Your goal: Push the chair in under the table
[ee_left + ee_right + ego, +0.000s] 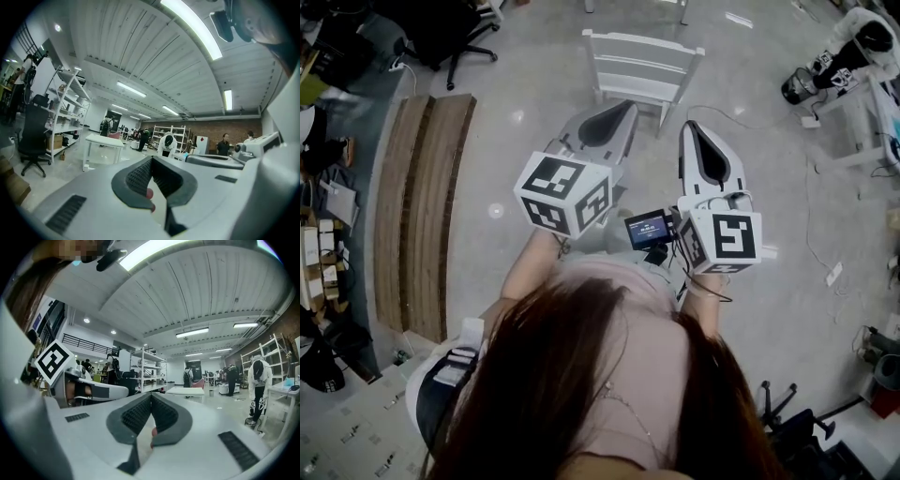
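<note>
A white slatted chair stands on the grey floor at the top middle of the head view. My left gripper and right gripper are held side by side and level, pointing toward it. Their tips reach the chair's near edge in the picture, and I cannot tell whether they touch it. The jaws of both are shut with nothing between them. The left gripper view looks past the left gripper to a white table farther off. That table also shows beyond the right gripper. The chair appears in neither gripper view.
Sheets of brown cardboard lie on the floor at left, and a black office chair stands beyond them. A cable and white equipment are at right. Shelving and several people stand in the hall.
</note>
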The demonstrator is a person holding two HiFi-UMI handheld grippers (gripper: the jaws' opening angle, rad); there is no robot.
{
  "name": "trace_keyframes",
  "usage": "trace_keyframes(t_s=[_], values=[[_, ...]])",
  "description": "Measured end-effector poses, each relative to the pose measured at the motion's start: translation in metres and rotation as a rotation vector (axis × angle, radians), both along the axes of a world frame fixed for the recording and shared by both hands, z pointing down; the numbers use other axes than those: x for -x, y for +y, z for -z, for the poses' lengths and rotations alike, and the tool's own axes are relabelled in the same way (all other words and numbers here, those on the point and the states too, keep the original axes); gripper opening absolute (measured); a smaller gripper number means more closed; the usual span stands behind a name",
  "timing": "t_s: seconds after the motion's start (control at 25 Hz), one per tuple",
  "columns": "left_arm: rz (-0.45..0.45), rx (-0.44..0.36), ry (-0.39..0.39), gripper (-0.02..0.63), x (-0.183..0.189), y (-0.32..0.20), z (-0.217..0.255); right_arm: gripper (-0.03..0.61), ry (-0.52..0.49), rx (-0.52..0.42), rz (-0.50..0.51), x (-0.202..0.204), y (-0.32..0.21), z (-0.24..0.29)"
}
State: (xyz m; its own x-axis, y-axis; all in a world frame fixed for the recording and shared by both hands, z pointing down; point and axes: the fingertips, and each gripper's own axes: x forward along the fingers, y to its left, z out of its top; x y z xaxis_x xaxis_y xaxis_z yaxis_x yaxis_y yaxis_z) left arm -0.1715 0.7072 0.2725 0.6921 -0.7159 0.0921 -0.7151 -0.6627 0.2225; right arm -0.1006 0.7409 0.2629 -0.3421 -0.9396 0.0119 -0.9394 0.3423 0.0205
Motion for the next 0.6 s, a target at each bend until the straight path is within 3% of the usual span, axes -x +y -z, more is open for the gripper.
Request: trace_keyframes(t_s=[0.36, 0.6], values=[[0.011, 0.003, -0.017, 0.008, -0.045, -0.068, -0.001, 0.02, 0.038, 0.008, 0.009, -0.044, -0.066, -0.007], [0.044, 0.011, 0.002, 0.008, -0.05, -0.099, -0.006, 0.02, 0.038, 0.025, 0.041, -0.057, -0.099, -0.017]])
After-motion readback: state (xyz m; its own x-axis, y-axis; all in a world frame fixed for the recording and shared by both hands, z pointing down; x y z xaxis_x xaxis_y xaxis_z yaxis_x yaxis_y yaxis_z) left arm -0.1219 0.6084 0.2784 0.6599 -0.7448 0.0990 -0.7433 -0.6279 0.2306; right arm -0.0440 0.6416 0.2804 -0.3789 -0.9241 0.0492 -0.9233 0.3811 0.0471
